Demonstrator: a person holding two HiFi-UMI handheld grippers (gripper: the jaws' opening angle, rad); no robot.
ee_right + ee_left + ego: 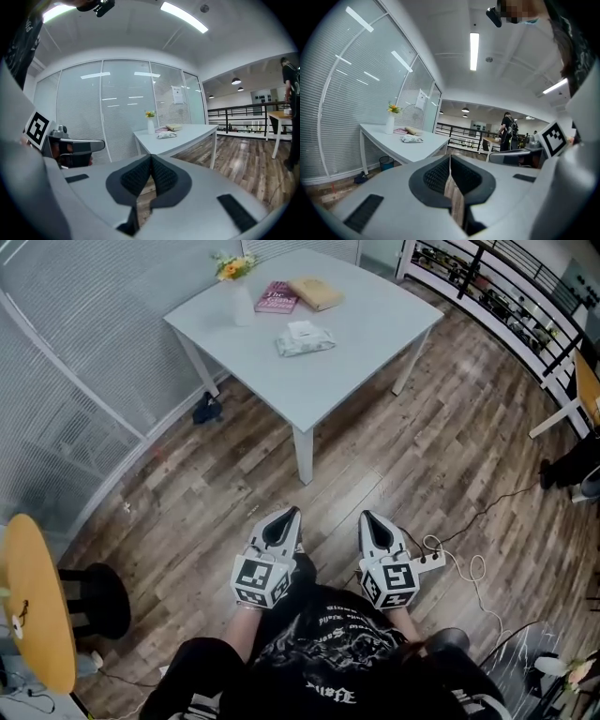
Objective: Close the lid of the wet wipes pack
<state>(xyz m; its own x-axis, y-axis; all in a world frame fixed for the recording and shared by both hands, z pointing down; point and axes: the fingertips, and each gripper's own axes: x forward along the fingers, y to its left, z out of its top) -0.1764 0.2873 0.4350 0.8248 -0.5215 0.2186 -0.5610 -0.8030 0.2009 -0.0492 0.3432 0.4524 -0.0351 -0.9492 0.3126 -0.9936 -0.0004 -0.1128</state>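
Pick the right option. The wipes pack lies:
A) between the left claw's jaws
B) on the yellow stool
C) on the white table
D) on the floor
C: the wipes pack lies on the table, near the pink book.

The wet wipes pack [305,338] lies on the table [375,343], with two books [277,296] behind it and a vase [239,298] to their left. The left gripper [292,513] and the right gripper [366,516] hang side by side over the floor [450,446], well short of the table.
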